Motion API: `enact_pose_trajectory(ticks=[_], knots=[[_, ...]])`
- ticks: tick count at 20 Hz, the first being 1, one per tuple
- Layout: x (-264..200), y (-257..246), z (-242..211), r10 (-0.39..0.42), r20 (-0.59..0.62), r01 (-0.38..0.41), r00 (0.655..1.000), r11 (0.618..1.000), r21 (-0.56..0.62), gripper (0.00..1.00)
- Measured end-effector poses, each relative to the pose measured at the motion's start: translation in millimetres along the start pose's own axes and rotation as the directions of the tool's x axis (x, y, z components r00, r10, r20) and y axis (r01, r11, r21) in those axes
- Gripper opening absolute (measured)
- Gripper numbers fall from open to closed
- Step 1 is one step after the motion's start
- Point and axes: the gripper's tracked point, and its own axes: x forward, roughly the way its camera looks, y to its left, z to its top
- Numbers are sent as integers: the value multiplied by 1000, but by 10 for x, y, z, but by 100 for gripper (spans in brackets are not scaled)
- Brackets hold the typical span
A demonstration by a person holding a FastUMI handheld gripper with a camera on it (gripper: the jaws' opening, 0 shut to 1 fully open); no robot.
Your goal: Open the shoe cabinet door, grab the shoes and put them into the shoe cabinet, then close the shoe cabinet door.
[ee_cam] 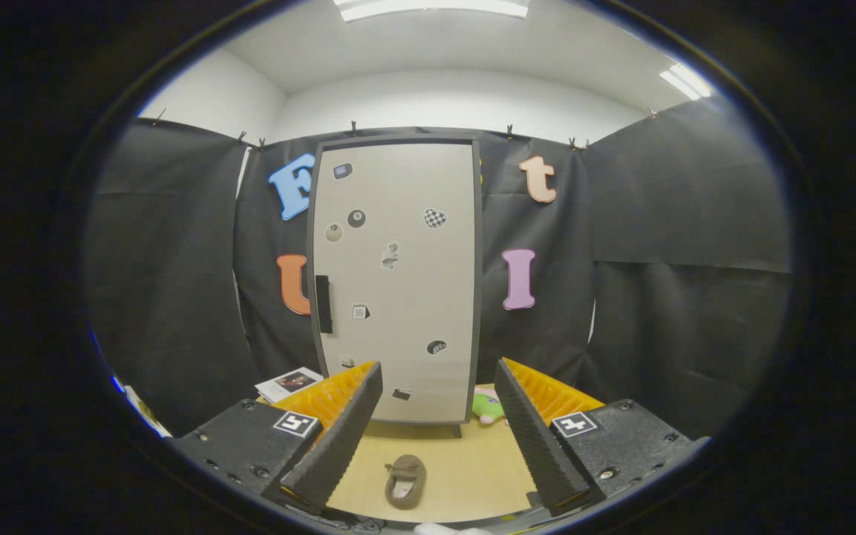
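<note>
The gripper (439, 386) is wide open, with its 2 fingers spread far apart and nothing held between them. It hangs above a light wooden tabletop (472, 464).

Between the 2 fingers, near the front edge of the tabletop, lies a small brown fuzzy slipper (405, 481). It lies flat with its opening facing up, and its pale inside can be seen. Neither finger touches it.

Further back, just beyond the fingertips, stands a tall shoe cabinet with a pale grey door (396, 282) and a dark frame. It stands upright on the back part of the tabletop. The door is shut. A black bar handle (324, 304) runs up and down along the left edge of the door, about halfway up. Many small stickers (435, 218) are dotted over the door, and 1 of them has a black and white check pattern.

Beside the bottom right corner of the cabinet sits a soft green and pink toy (487, 406), partly hidden behind the right finger. Near the back left corner of the tabletop, left of the cabinet, lies a white printed booklet (288, 383) with a dark picture on it.

Black cloth hangs behind everything as the wall.
</note>
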Motion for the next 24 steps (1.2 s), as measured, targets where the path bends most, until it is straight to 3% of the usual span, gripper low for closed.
enact_pose_trajectory(ticks=[6, 11, 24], knots=[[217, 278, 49, 7, 17, -7, 1000, 1000, -1, 99], [636, 755, 76, 59, 11, -59, 998, 998, 4, 99], [2549, 2061, 82, 186, -11, -186, 982, 982, 17, 99]])
